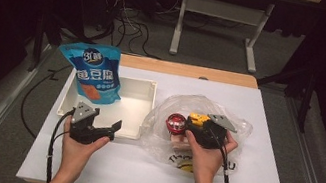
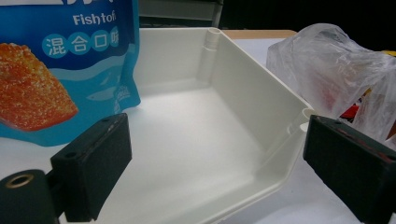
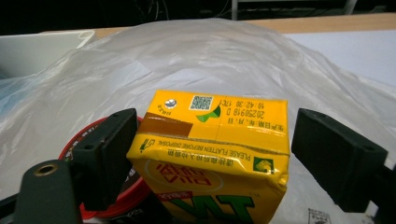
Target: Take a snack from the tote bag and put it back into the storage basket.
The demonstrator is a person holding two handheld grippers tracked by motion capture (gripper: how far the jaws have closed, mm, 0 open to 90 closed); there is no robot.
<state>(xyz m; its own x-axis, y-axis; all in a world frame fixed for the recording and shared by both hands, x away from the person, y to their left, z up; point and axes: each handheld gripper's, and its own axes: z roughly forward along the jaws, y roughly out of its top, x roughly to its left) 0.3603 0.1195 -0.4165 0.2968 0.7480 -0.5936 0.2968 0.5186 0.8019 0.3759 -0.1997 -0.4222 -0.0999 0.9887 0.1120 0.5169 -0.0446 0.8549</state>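
White bench [image 1: 147, 170], packing barely started.
Your right gripper [image 3: 205, 158] has its fingers [image 3: 109, 154] wide around the yellow juice carton [image 3: 210, 154] in the clear plastic bag [image 3: 224, 60], not yet squeezed; left gripper [image 2: 215, 168] gapes empty at the white plastic tray [image 2: 261, 107].

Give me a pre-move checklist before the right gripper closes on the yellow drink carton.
1. Right gripper open: ok.
2. Yellow drink carton between its jaws: ok.
3. Pads pressing on carton: one side touching or nearly, the other apart; cannot tell.
4. Red-lidded can close beside the carton, may get caught: not ok.
5. White tray has free floor beside the blue pouch: ok.
6. Left gripper open, holding nothing: ok.
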